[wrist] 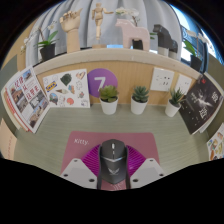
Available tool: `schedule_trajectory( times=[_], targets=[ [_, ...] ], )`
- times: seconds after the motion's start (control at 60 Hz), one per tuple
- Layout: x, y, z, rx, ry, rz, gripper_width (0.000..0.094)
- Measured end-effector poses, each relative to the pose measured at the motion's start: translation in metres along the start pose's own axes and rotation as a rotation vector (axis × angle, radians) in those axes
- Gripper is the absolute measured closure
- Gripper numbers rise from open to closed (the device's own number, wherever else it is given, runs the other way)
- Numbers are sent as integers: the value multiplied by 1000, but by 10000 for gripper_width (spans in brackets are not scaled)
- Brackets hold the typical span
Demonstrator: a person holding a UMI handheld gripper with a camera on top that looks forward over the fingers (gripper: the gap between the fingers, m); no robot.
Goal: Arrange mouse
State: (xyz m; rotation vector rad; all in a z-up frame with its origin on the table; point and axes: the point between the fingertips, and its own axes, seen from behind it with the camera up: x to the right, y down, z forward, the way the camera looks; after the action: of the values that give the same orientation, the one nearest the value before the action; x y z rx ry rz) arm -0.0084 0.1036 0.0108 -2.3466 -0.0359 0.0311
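— Where's your mouse [113, 157]?
— At six o'clock, on the pink mat [112, 149] — your gripper [113, 172] pinches it from both sides. Three potted plants [140, 98] line the wall at twelve.

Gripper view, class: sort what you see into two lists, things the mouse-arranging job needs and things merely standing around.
Job: mouse, between the jaws; pink mat under it; gripper.
Standing around: three potted plants; purple "7" sign; magazines.
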Motion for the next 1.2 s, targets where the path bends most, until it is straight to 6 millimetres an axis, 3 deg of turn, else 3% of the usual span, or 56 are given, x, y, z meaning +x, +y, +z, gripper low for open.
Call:
schedule_trajectory(
  times=[0.067,0.183,0.3,0.35,0.4,0.533,0.65,0.767,0.883,0.967,1.083,1.2],
  targets=[
    [-2,22,10,-37,-11,-1,611],
    [-1,23,9,-16,8,-33,602],
    [0,23,10,-31,13,-10,474],
    [3,25,8,-65,24,6,371],
    [9,18,-1,-79,51,24,153],
    [4,-38,-47,10,63,34,122],
    [-11,-95,-110,96,58,36,115],
    [-34,-134,-171,158,48,16,114],
    [-55,-154,-222,202,38,18,99],
    [-70,-162,-248,229,15,19,99],
    [-87,-162,-271,233,-23,34,99],
    [-88,-160,-284,236,-18,37,100]
  ],
)
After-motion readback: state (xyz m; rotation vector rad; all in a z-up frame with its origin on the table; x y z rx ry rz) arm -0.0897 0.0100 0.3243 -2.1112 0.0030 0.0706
